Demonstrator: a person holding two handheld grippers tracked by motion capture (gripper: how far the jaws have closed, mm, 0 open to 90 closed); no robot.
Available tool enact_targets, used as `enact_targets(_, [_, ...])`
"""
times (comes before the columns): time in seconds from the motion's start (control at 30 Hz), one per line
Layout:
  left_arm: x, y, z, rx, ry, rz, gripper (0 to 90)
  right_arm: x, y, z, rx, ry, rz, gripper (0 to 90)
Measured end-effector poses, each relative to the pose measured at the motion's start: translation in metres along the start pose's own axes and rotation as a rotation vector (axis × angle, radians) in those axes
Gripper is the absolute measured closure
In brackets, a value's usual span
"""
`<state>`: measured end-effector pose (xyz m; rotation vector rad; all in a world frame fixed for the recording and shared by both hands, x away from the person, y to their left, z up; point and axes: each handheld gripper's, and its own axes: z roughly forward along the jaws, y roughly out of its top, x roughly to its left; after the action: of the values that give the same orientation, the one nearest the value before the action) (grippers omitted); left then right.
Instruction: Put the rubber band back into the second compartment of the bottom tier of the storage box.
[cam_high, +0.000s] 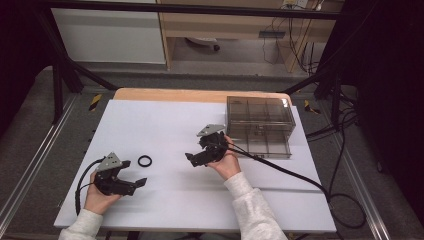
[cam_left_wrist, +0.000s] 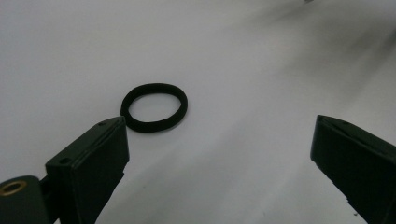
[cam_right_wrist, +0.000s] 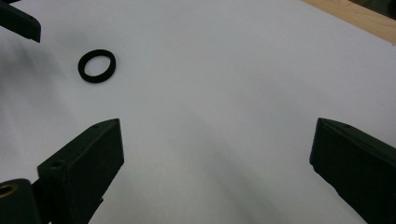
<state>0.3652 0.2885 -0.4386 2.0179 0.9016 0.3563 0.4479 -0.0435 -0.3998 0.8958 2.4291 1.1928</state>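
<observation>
Black hair tie (cam_left_wrist: 154, 107) lies flat on the desk (cam_high: 165, 125), just ahead-left of my left gripper (cam_high: 134, 173), jaws spread; right gripper (cam_high: 192, 159) farther off, jaws spread too.

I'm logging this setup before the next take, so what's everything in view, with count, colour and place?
Hair tie: one, black, flat on the white sheet, just ahead of the left claw.
Compartment box: one, clear smoky grey, lid shut, at the far right of the sheet.
White sheet: one, white, covering the table top.
Table: one, light wood, edge showing at the far side.
Left claw: one, black, jaws open, near left on the sheet, held in a hand.
Right claw: one, black, jaws open, mid sheet beside the box, cable trailing right.
Sleeves: two, light grey, at the near edge.
</observation>
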Motion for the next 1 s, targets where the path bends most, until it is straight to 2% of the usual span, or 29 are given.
enact_targets(0.43, [0.0,0.0,0.0,0.005,0.0,0.001,4.4,0.008,0.008,0.017,0.002,0.022,-0.005,4.9])
enact_targets(0.63, [0.0,0.0,0.0,0.006,0.002,0.001,4.4,0.015,0.014,0.026,-0.002,0.037,-0.008,5.1])
enact_targets(0.77, [0.0,0.0,0.001,0.009,0.002,0.002,4.4,0.021,0.019,0.032,0.003,0.044,-0.031,5.2])
enact_targets(1.0, [0.0,0.0,0.0,0.01,0.005,0.003,4.3,0.032,0.025,0.043,0.0,0.061,-0.033,5.4])
